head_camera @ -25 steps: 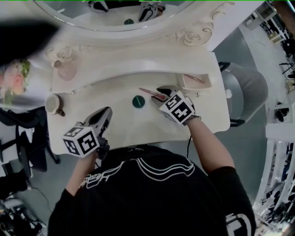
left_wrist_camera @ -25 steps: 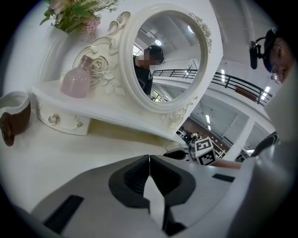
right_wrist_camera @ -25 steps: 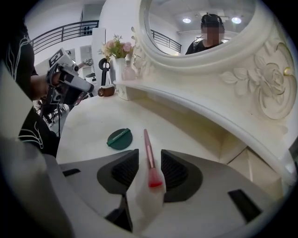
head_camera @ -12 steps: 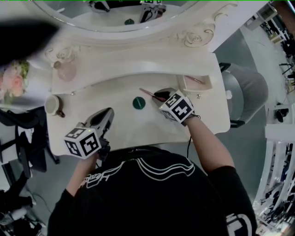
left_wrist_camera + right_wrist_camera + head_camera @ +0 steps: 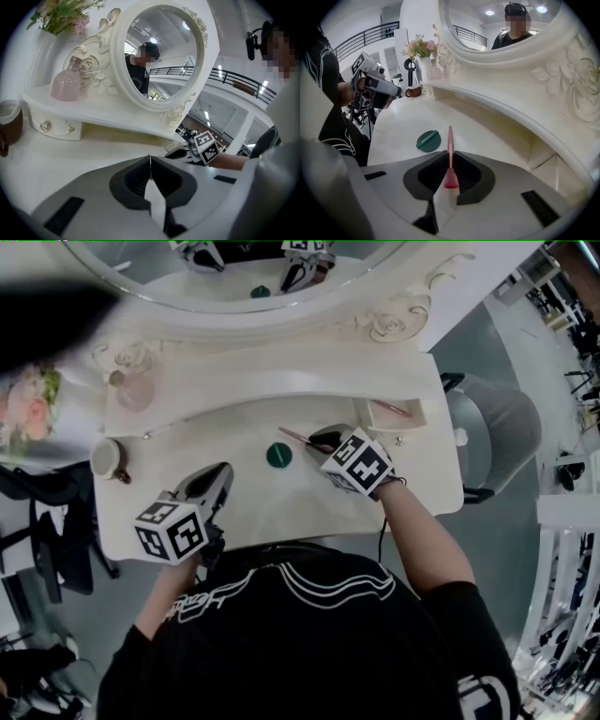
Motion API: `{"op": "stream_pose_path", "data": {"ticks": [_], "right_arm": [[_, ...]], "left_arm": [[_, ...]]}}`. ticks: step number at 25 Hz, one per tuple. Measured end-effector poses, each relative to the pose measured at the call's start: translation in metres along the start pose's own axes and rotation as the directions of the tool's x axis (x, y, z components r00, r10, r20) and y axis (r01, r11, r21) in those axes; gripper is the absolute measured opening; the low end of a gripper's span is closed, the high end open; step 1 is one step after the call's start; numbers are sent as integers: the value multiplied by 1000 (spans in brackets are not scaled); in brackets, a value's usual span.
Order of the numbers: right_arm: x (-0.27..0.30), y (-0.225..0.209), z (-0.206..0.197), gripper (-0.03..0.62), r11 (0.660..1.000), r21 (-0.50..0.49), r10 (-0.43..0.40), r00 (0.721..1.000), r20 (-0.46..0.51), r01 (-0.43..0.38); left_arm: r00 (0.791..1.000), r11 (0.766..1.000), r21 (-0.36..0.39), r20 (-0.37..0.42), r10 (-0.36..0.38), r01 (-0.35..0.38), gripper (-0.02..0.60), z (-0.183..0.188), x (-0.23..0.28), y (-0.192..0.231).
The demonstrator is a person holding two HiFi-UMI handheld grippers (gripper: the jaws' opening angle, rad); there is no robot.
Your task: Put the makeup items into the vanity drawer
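Note:
A pink makeup brush [image 5: 450, 145] sticks out forward from my right gripper [image 5: 450, 161], whose jaws have just been closing and now pinch it near its red bristle end. From the head view, the brush [image 5: 292, 436] pokes left out of that gripper [image 5: 316, 440] over the vanity top. A round dark green compact [image 5: 279, 455] lies on the table just left of it, and it shows in the right gripper view as well [image 5: 428, 140]. The small drawer [image 5: 412, 421] stands open at the right under the shelf, with a pinkish item inside. My left gripper [image 5: 150, 161] is shut and empty, low at the front left [image 5: 221, 471].
A cup [image 5: 108, 456] stands at the table's left end. A pink bottle [image 5: 134, 385] is on the shelf, with flowers [image 5: 33, 395] beyond it. The oval mirror [image 5: 234, 268] rises behind. A grey chair [image 5: 497, 427] sits to the right of the vanity.
The right gripper's jaws have closed onto the pink brush, which before lay loose at their tips. The left gripper has stayed where it was.

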State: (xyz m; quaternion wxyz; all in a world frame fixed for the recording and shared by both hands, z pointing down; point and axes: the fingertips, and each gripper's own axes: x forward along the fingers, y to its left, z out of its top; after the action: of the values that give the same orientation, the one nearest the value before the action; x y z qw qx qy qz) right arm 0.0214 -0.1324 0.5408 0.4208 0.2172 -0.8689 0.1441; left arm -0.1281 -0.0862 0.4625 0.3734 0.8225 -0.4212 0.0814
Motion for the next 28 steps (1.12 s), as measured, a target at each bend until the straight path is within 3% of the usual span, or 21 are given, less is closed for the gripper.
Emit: {"op": "stream_pose_path", "data": {"ticks": [9,18,28], "right_arm": [[-39,5,19,64,997,-78,-1,999,35,3],[-88,-12,21,64,986,-140,-84,995,58,91],[-137,-49,0,64,980,-77,-180,981,70,185]], "left_arm": [[1000,1000,11,7,-18,17,28,4,8,-11],[999,999,31,1,-39,39,28,6,17,-26],[998,995,68,-8,-68,69,28,16,31,-45]]}}
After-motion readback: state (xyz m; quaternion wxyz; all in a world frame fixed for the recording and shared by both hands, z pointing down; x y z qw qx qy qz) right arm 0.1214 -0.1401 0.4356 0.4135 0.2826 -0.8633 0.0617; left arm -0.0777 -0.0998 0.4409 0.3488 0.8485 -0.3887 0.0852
